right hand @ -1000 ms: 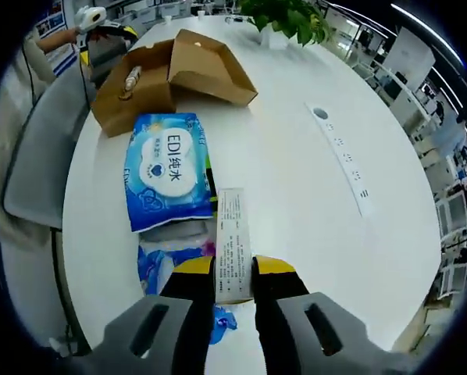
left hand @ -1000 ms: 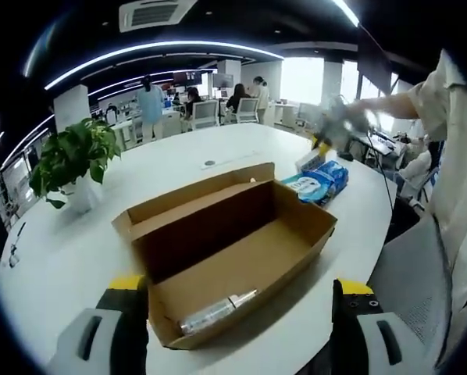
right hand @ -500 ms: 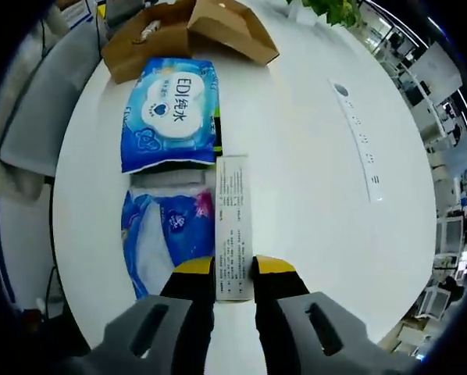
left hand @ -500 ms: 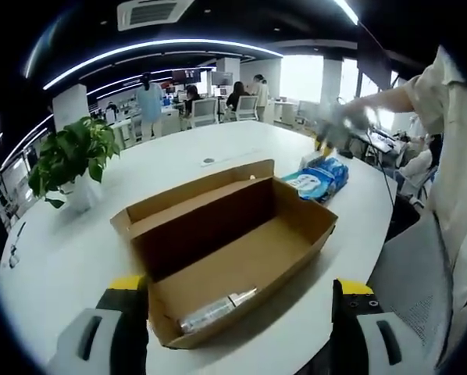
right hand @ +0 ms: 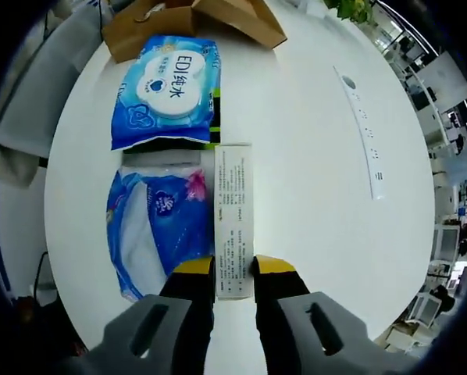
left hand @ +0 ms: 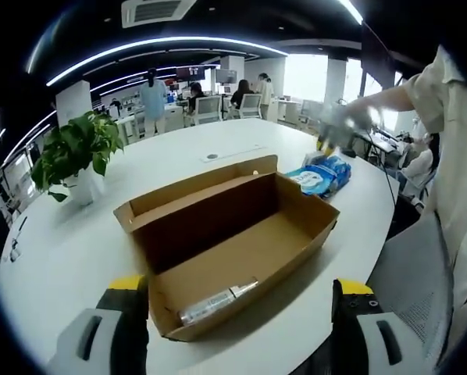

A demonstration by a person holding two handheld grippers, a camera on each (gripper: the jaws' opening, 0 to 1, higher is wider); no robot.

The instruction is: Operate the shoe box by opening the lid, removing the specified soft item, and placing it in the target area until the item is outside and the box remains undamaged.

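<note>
Meanwhile, shoe box [left hand: 232, 242] lies open on the table [left hand: 54, 258], a bottle [left hand: 216, 301] inside
Right tool [right hand: 233, 273] stays clenched on a white carton [right hand: 233, 223] beside two blue wipe packs [right hand: 169, 90], now nearer; left tool [left hand: 237, 301] gapes, released

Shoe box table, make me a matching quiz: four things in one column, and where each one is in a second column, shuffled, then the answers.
Things:
1. clear bottle
2. white carton
3. potted plant
4. blue wipes pack

Places:
A. on the white table, beyond the box's far left corner in the left gripper view
B. between the right gripper's fingers
C. lying inside the open shoe box, at its near end
D. flat on the table between the box and the carton, in the right gripper view

Pairs: 1-C, 2-B, 3-A, 4-D
</note>
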